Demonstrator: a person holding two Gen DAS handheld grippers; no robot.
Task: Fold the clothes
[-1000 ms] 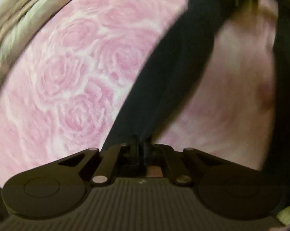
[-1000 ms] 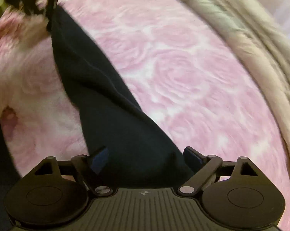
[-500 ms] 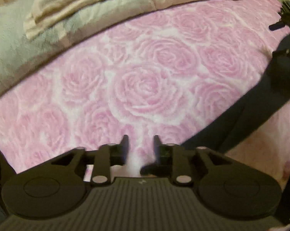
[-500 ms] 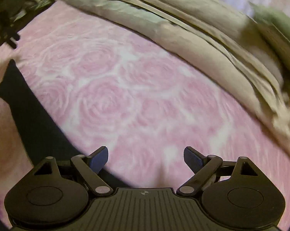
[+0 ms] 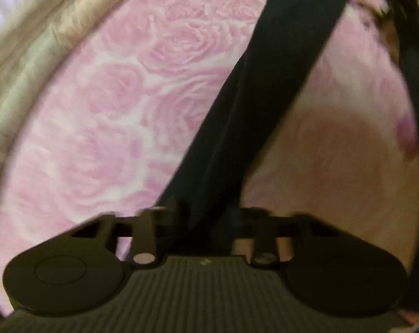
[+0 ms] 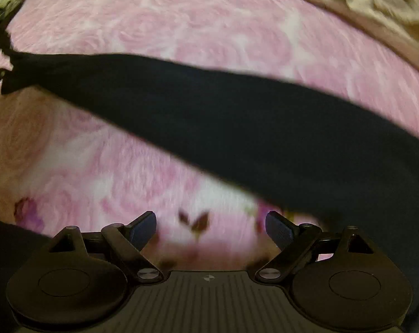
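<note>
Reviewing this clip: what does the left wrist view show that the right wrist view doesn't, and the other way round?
Only the left wrist view shows the left gripper with its jaws closed on the dark garment, which runs up and away from it as a taut strip.

Only the right wrist view shows the right gripper with its jaws wide apart and nothing between them; the dark garment stretches across above it.

Both show the pink rose-print bedspread and the beige bedding bunched along its far edge.
</note>
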